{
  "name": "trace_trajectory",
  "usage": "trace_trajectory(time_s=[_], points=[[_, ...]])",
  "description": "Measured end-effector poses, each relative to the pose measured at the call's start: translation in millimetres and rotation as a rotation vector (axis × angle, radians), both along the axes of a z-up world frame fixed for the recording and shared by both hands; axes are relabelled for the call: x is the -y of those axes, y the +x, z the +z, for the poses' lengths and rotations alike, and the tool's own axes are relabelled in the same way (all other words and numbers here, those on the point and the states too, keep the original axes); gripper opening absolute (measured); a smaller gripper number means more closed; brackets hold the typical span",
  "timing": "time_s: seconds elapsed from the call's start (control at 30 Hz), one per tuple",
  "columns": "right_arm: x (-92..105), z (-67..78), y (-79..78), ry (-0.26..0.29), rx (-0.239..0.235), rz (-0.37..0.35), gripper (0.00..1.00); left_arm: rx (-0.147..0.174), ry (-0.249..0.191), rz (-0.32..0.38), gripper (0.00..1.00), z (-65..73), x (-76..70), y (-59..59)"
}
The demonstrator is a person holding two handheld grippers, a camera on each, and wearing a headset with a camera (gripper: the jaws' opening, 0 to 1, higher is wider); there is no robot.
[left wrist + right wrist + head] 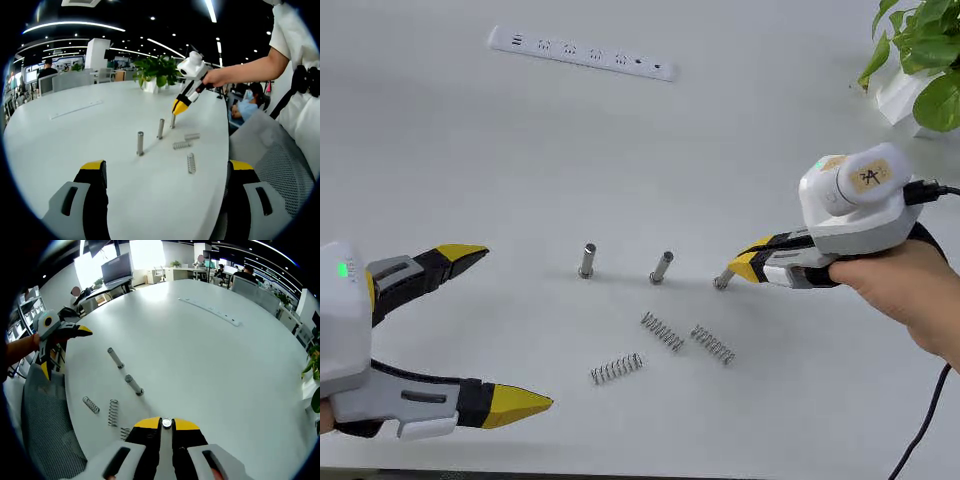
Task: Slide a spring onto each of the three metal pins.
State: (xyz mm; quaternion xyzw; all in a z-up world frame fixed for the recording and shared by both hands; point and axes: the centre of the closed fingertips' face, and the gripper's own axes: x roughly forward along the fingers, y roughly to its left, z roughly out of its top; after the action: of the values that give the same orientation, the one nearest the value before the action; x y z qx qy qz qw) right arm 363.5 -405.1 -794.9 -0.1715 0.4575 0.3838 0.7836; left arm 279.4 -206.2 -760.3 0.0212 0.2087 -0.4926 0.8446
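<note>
Progress: by the look of it nothing is done; all three pins are bare and all three springs lie loose on the table (470, 160).
Remaining: judging from that, every pin has yet to take its spring.
Left gripper (498, 328): well to the left of the middle pin (662, 267) and nearer the person. Its jaws are spread wide, holding nothing and touching nothing.
Left pin (587, 260): just left of the middle pin, upright, no spring on it.
Left spring (617, 368): flat on the table, in front of the middle pin and a little to its left, the farthest of the three from it.
Middle spring (662, 331): flat on the table, near the middle pin and directly in front of it.
Right spring (713, 344): flat on the table, in front of the middle pin and to its right, just beside the middle spring.
Right pin (722, 281): just right of the middle pin, bare and leaning.
Right gripper (735, 270): to the right of the middle pin. Its jaws are closed on the top of the right pin, and the right gripper view has the pin's round head pinched between the yellow tips.
Likely step: the right gripper seems to be steadying its pin, and the open left gripper is free to fetch a spring.
</note>
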Motion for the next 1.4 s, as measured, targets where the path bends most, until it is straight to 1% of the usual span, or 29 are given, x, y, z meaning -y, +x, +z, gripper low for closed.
trace_trajectory(time_s=[0.2, 0.5, 0.57, 0.87, 1.03, 1.1, 1.4], points=[[-0.6, 0.6, -1.4, -0.001, 0.001, 0.006, 0.04, -0.001, 0.001, -0.001, 0.99, -0.5, 0.1, -0.1], [-0.4, 1.2, -2.6, -0.013, 0.013, 0.027, 0.05, -0.002, -0.001, -0.002, 0.99, -0.8, 0.6, -0.1], [-0.7, 1.3, -2.8, -0.018, 0.020, 0.041, 0.05, -0.001, -0.001, 0.000, 0.99, -0.8, 0.4, 0.3], [-1.2, 0.0, -4.9, -0.017, 0.022, 0.048, 0.05, -0.001, -0.003, 0.000, 0.99, -0.5, 0.6, 0.1], [-0.6, -0.4, -4.2, -0.012, 0.027, 0.042, 0.09, -0.002, -0.002, 0.002, 0.99, -0.7, 0.1, 0.2], [1.4, -2.0, -1.7, -0.011, 0.026, 0.041, 0.09, -0.003, -0.003, 0.002, 0.99, -0.8, 0.1, 0.2], [-1.8, 3.5, -3.0, 0.012, 0.040, 0.030, 0.14, -0.002, -0.001, -0.001, 0.99, -0.9, 0.6, 0.4]])
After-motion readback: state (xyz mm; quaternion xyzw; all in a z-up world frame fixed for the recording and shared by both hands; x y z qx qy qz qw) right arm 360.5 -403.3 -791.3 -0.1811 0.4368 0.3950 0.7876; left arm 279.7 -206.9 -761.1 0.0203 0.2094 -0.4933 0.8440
